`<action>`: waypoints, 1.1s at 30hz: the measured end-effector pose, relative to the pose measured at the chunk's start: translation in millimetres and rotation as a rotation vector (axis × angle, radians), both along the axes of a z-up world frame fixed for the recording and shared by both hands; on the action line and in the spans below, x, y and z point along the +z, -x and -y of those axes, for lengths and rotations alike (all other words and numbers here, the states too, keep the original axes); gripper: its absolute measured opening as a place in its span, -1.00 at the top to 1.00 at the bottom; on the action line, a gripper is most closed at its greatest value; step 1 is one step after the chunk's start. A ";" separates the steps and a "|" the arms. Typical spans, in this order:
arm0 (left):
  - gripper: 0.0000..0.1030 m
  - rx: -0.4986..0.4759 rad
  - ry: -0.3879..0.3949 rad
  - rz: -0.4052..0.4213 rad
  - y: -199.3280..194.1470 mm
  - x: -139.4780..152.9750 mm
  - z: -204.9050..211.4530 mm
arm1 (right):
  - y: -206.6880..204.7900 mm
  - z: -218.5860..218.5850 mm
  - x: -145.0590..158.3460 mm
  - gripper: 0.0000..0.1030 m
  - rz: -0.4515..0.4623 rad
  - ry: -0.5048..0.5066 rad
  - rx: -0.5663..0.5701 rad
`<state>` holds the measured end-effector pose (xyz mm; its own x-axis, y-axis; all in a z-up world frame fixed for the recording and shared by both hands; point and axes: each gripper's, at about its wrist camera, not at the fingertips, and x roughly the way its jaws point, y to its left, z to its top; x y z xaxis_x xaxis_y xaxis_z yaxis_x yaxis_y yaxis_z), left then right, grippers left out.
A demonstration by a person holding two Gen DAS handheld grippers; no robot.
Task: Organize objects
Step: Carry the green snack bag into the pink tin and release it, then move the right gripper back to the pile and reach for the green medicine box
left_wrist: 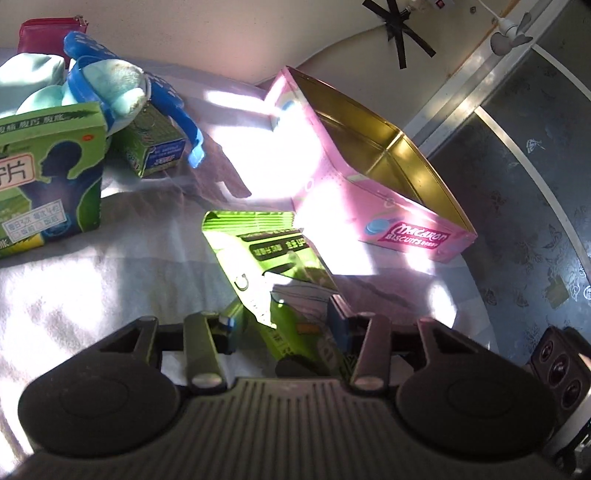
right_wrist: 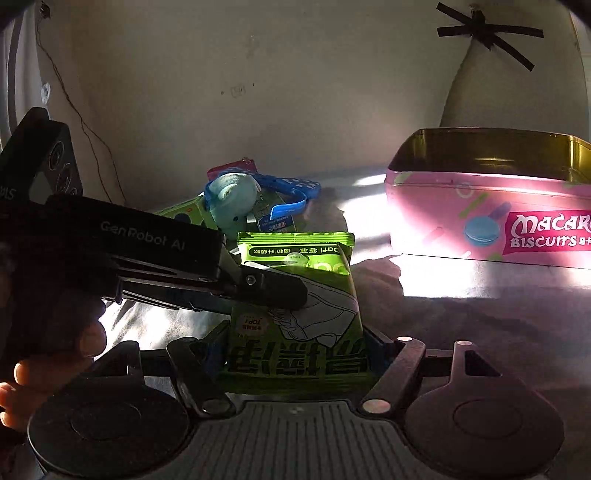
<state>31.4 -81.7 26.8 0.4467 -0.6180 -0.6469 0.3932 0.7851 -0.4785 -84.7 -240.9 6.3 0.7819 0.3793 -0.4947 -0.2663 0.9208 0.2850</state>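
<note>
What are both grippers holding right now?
Left gripper: closed on the flat green plastic packet.
Right gripper: closed on the same packet.

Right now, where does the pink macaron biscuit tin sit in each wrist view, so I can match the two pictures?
Left wrist view: the pink macaron biscuit tin fills the upper centre-right, open, its gold inside visible, seen corner-on beyond the green wipes pack.
Right wrist view: the tin stands at the right edge, side-on, partly cut off.
Shared landmark: the black tape cross on the wall above the tin.
</note>
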 end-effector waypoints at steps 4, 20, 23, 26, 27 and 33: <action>0.06 -0.040 -0.014 0.150 -1.6 48.4 30.0 | -4.7 22.8 31.2 -0.27 0.121 -0.041 -0.040; -0.45 -0.031 -0.199 0.387 -77.3 62.0 151.3 | -94.1 112.1 39.6 -0.55 0.245 0.110 -0.365; -0.48 -0.003 -0.232 0.436 -62.0 68.1 141.4 | -81.2 112.7 36.1 -0.54 0.250 0.087 -0.341; -0.54 0.036 -0.282 0.503 -40.6 77.5 130.4 | -70.8 105.1 39.6 -0.55 0.269 0.100 -0.343; -0.55 0.059 -0.302 0.525 -32.3 80.8 125.3 | -64.1 102.8 40.9 -0.55 0.277 0.090 -0.338; -0.59 0.157 -0.370 0.565 1.3 81.2 92.6 | -27.2 84.4 45.7 -0.55 0.295 0.062 -0.346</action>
